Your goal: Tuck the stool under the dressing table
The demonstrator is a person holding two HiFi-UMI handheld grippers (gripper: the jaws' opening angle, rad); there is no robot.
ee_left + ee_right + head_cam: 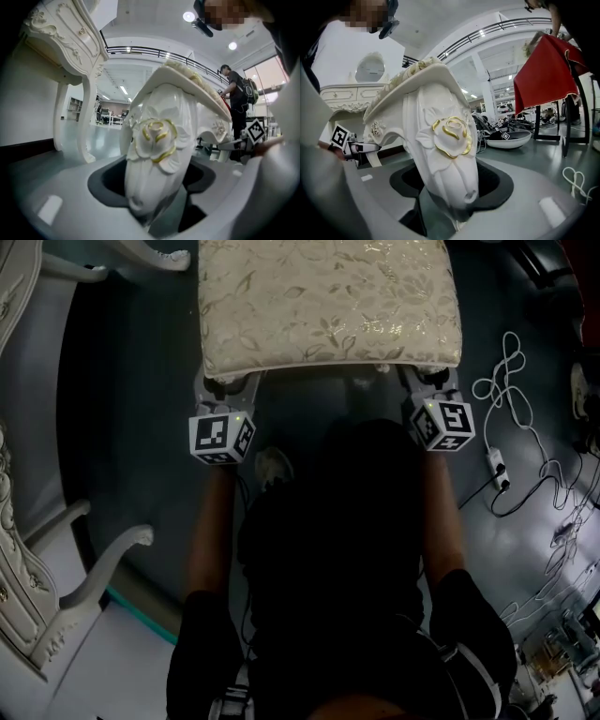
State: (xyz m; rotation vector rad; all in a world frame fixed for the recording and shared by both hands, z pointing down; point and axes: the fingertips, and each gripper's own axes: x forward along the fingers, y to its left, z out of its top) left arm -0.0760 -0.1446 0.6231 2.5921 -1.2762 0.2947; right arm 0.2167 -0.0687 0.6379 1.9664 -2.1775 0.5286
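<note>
The stool (328,306), with a cream floral cushion and white carved legs, stands on the dark floor ahead of me. My left gripper (225,390) reaches under its near left corner. In the left gripper view, the jaws of the left gripper (154,187) close around a stool leg (157,150) that bears a gold-edged rose. My right gripper (427,385) reaches under the near right corner. Seen from its own view, the right gripper (450,187) holds the other front leg (445,150) the same way. The white carved dressing table (23,606) runs along the left edge, and it also appears in the left gripper view as the dressing table (65,42).
White cables (525,427) and a small adapter lie on the floor to the right. A red cloth on a stand (543,70) is at the right, with a standing person (236,98) beyond the stool. A curved table leg (112,559) juts out at lower left.
</note>
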